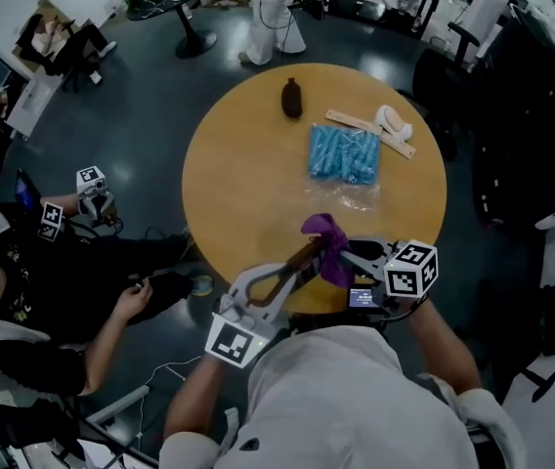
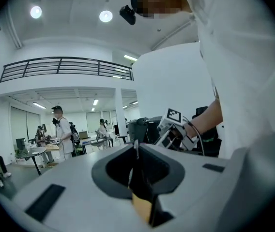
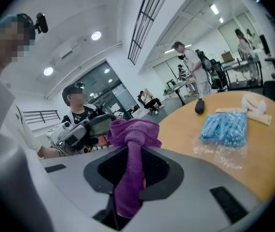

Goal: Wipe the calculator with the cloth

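Observation:
My left gripper (image 1: 297,262) is shut on the calculator (image 1: 290,268), a thin dark slab with a tan underside. I hold it up in the air over the near edge of the round wooden table (image 1: 238,184). In the left gripper view the calculator (image 2: 140,190) stands edge-on between the jaws. My right gripper (image 1: 344,258) is shut on a purple cloth (image 1: 326,240), which bunches above its jaws right beside the calculator. In the right gripper view the cloth (image 3: 130,134) hangs down through the jaws, and the left gripper (image 3: 74,132) shows just behind it.
On the table lie a blue plastic packet (image 1: 344,154), a dark oval object (image 1: 292,98) and a white roll on a wooden strip (image 1: 385,123). A seated person at the left holds another pair of grippers (image 1: 87,198). Chairs and desks ring the table.

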`<state>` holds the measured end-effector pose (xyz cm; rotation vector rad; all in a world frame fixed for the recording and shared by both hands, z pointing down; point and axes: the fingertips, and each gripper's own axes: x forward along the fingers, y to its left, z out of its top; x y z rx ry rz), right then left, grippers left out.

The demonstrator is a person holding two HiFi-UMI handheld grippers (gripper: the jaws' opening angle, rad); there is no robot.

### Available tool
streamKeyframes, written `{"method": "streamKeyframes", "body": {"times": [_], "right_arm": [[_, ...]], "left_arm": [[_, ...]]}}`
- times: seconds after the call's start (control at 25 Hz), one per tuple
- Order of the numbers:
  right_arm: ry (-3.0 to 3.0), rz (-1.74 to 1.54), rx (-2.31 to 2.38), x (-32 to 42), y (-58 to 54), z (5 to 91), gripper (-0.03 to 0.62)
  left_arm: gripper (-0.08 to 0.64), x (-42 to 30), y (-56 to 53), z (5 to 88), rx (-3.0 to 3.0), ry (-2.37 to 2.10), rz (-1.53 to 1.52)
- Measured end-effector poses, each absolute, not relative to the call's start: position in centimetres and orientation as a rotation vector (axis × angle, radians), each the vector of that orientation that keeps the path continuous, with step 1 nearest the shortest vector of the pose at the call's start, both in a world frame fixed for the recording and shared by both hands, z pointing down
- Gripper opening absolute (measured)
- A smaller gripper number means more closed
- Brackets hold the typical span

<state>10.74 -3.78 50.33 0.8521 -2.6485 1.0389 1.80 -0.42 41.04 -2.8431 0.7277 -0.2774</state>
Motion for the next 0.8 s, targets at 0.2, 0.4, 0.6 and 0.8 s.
{"method": "streamKeyframes", "body": {"times": [0.2, 0.4, 0.6, 0.8], "right_arm": [[-2.628, 1.165, 0.804, 10.5, -2.4, 53.5, 0.083], [-2.512, 1.190, 0.689, 9.6, -0.2, 58.7, 0.083], [-2.431, 0.958, 0.657, 14.9, -1.2, 60.5, 0.083], [-2.581, 0.492, 0.300, 16.6, -1.9, 47.2, 0.083]], "left_arm": [[0.042, 2.6, -0.7, 40.1, -2.813, 0.705, -0.278], [0.043, 3.1, -0.6, 40.7, -2.797, 0.682, -0.344], [0.043, 3.7, 1.8, 40.8, -2.817, 0.486, -0.326], [0.043, 3.9, 4.0, 41.8, -2.879, 0.316, -0.372]]}}
